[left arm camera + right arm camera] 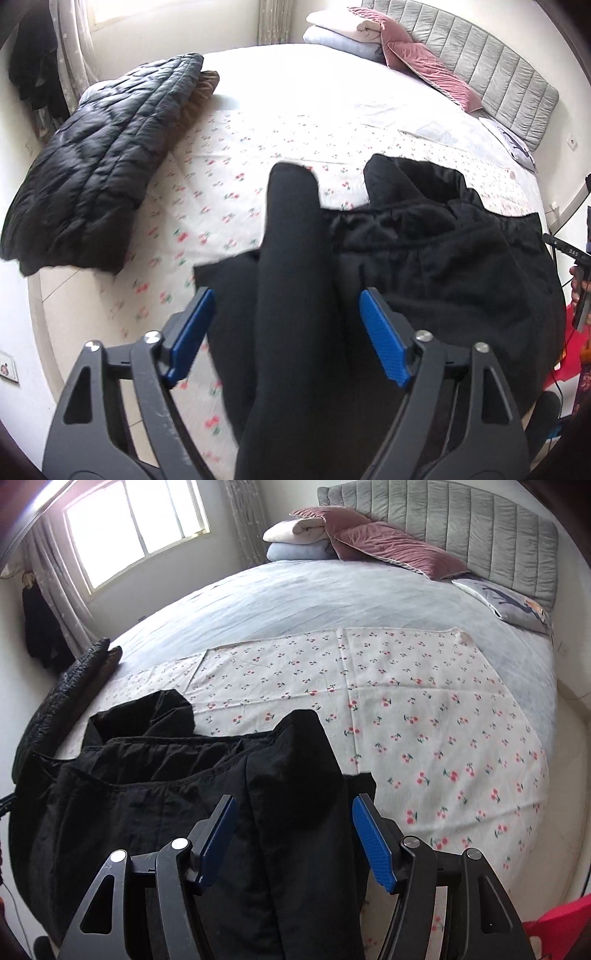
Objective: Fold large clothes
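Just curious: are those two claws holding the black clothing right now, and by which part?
Neither holds it. Left claw and right claw are both open, each straddling a sleeve of the black garment without pinching.

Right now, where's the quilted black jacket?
The quilted black jacket lies folded at the bed's left edge in both views, atop a brown garment, left of the black garment.

Daylight enters through the window (136, 528), which is blown out to white. From my left tongs' camera the far bed sheet (314, 74) glares, overexposed. The black garment (147, 794) reads as near-featureless dark, its folds barely legible. Strong fisheye bending curves the bed edges; the corners vignette black. Slight motion blur softens the printed cloth (207, 240).
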A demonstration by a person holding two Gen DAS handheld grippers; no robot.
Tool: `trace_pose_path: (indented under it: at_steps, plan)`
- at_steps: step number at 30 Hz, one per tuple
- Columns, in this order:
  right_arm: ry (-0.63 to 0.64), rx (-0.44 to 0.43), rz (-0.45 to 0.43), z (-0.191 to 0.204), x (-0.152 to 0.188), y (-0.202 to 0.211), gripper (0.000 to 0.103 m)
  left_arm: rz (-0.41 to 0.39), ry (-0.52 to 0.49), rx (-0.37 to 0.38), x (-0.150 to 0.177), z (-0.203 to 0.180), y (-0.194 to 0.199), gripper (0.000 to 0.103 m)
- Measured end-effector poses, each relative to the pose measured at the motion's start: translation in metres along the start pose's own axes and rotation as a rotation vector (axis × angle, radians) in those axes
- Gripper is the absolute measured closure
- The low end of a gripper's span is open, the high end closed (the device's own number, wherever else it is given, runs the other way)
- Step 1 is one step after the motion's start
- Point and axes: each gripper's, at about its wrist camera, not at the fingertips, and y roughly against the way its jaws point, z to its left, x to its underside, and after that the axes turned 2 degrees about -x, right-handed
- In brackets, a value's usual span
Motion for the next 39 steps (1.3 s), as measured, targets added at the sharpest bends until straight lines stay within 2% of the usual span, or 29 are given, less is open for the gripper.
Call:
trace_pose_path:
  at_steps: [2, 3, 4, 5, 6, 7, 11, 14, 18, 22, 26, 30, 35, 37, 39]
  plan:
    - [0.013, 0.035, 0.014, 0.002, -0.008, -0.019, 0.038, -0.029, -0.005, -0.004, -0.009, -0.01, -0.006, 0.033]
    - [0.015, 0.035, 0.012, 0.001, -0.009, -0.025, 0.04, -0.04, -0.009, -0.002, -0.009, -0.014, -0.008, 0.04]
    - [0.018, 0.025, 0.009, 0.002, -0.011, -0.031, 0.049, -0.05, -0.017, -0.003, -0.012, -0.019, -0.011, 0.045]
    - [0.023, 0.015, 0.007, 0.002, -0.011, -0.034, 0.059, -0.059, -0.028, -0.016, -0.014, -0.023, -0.013, 0.066]
    - [0.03, 0.004, 0.0, 0.004, -0.011, -0.035, 0.084, -0.064, -0.033, -0.034, -0.015, -0.026, -0.014, 0.094]
    - [0.029, -0.012, -0.014, 0.005, -0.01, -0.031, 0.093, -0.071, -0.035, -0.051, -0.015, -0.028, -0.014, 0.096]
    - [0.012, -0.021, -0.179, 0.0, -0.014, 0.015, 0.097, -0.234, 0.033, -0.084, -0.017, -0.014, 0.018, 0.097]
    - [-0.06, -0.027, -0.278, -0.014, -0.03, 0.046, 0.098, -0.342, 0.154, -0.038, -0.025, 0.014, 0.042, 0.097]
    - [-0.106, -0.03, -0.343, -0.014, -0.065, 0.056, 0.098, -0.393, 0.227, -0.034, -0.048, 0.029, 0.04, 0.097]
    - [-0.087, 0.026, -0.344, -0.001, -0.096, 0.035, 0.098, -0.396, 0.208, -0.105, -0.071, 0.023, 0.012, 0.097]
    - [-0.114, 0.085, -0.312, -0.002, -0.113, -0.008, 0.098, -0.369, 0.185, -0.155, -0.09, 0.018, -0.032, 0.097]
    - [-0.141, 0.148, -0.273, -0.015, -0.113, -0.054, 0.098, -0.325, 0.155, -0.197, -0.1, 0.014, -0.077, 0.096]
    - [-0.163, 0.191, -0.165, -0.027, -0.103, -0.113, 0.098, -0.186, 0.139, -0.287, -0.104, 0.019, -0.141, 0.089]
    - [-0.173, 0.198, -0.111, -0.031, -0.098, -0.13, 0.097, -0.106, 0.173, -0.35, -0.106, 0.03, -0.161, 0.092]
    - [-0.192, 0.199, -0.099, -0.034, -0.095, -0.132, 0.093, -0.059, 0.236, -0.311, -0.106, 0.046, -0.166, 0.092]
